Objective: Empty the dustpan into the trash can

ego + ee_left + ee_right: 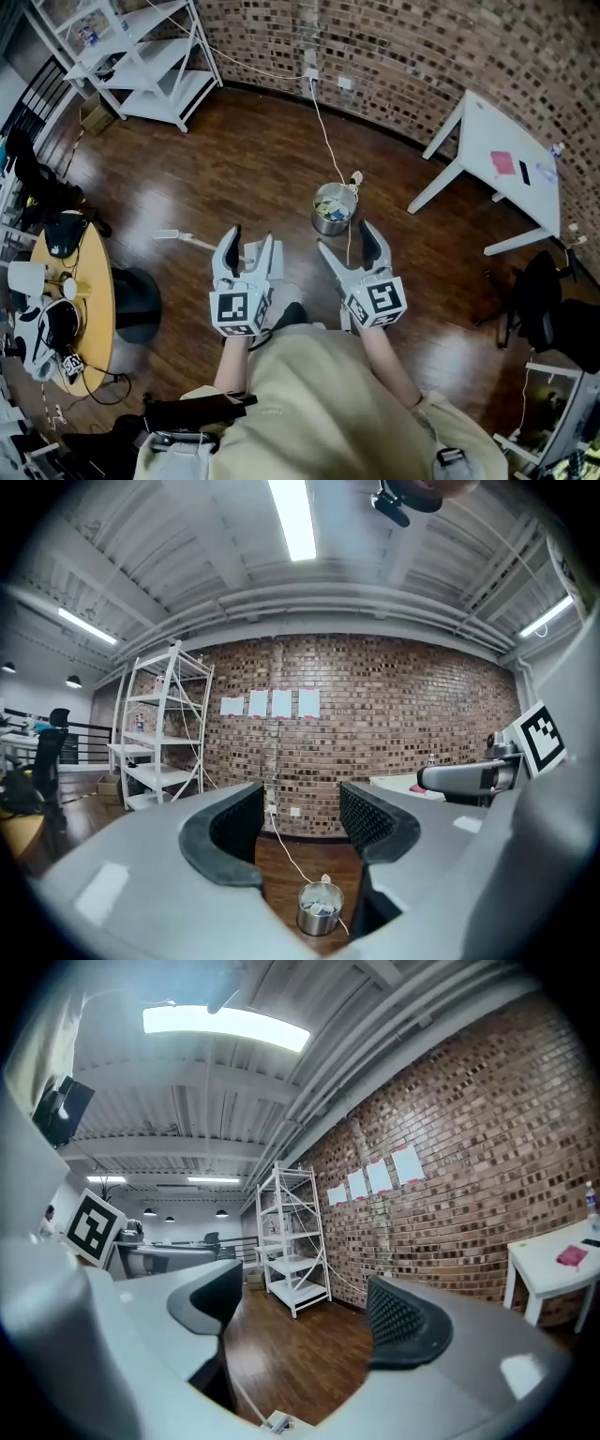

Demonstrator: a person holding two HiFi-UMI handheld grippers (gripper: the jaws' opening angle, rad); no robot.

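My left gripper [250,236] is released, jaws apart, nothing between them; my right gripper [345,236] is likewise released, spread wider, empty; the metal trash can [333,208] stands on the wood floor [253,169] just ahead, between both sets of fingertips, untouched.
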